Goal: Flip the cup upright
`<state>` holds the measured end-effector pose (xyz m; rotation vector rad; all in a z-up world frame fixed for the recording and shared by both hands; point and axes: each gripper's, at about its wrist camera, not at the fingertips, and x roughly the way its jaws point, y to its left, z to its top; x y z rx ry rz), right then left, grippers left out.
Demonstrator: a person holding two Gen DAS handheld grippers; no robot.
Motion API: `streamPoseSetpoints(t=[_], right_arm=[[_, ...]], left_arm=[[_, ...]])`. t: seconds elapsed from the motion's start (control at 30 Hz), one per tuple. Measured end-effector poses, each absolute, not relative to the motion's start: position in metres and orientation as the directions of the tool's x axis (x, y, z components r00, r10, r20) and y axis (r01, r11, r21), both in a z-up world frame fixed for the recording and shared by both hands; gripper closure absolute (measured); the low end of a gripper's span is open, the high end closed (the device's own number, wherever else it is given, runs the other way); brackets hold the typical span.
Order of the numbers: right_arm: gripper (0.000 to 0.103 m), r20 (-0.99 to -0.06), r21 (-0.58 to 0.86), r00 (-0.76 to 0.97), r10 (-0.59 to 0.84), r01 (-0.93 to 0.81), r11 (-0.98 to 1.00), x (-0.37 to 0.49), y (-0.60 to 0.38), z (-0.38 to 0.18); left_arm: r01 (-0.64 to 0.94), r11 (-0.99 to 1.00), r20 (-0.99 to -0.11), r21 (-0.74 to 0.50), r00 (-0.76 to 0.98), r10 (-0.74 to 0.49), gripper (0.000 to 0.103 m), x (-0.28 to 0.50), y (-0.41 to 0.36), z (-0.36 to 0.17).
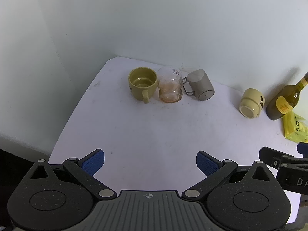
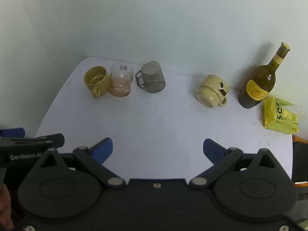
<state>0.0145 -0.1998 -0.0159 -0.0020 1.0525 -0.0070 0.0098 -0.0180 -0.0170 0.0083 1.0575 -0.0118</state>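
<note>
- Left tongs (image 1: 150,163) spread wide, holding nothing, low over the white counter (image 1: 154,130)
- Right tongs (image 2: 157,150) likewise wide and unladen
- Cream cup (image 2: 212,91) lying on its side at 1 o'clock from the right tongs, base facing the camera, handle at its right
- Just beside it at 3 o'clock: green bottle (image 2: 259,82), upright, then yellow packet (image 2: 280,115)
- At 11 o'clock, a row: olive mug (image 2: 97,80) touching a glass cup (image 2: 121,82), grey cup (image 2: 152,77) upside down close by
</note>
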Motion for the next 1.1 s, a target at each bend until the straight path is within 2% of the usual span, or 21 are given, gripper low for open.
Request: streamPoseSetpoints(t=[1.1], right_arm=[[0.002, -0.866, -0.012, 0.501, 0.000, -0.020, 1.000, 0.028, -0.193, -0.015]], left_arm=[[0.003, 1.000, -0.878, -0.001, 0.478, -0.002, 0.000, 0.032, -0.014, -0.018]])
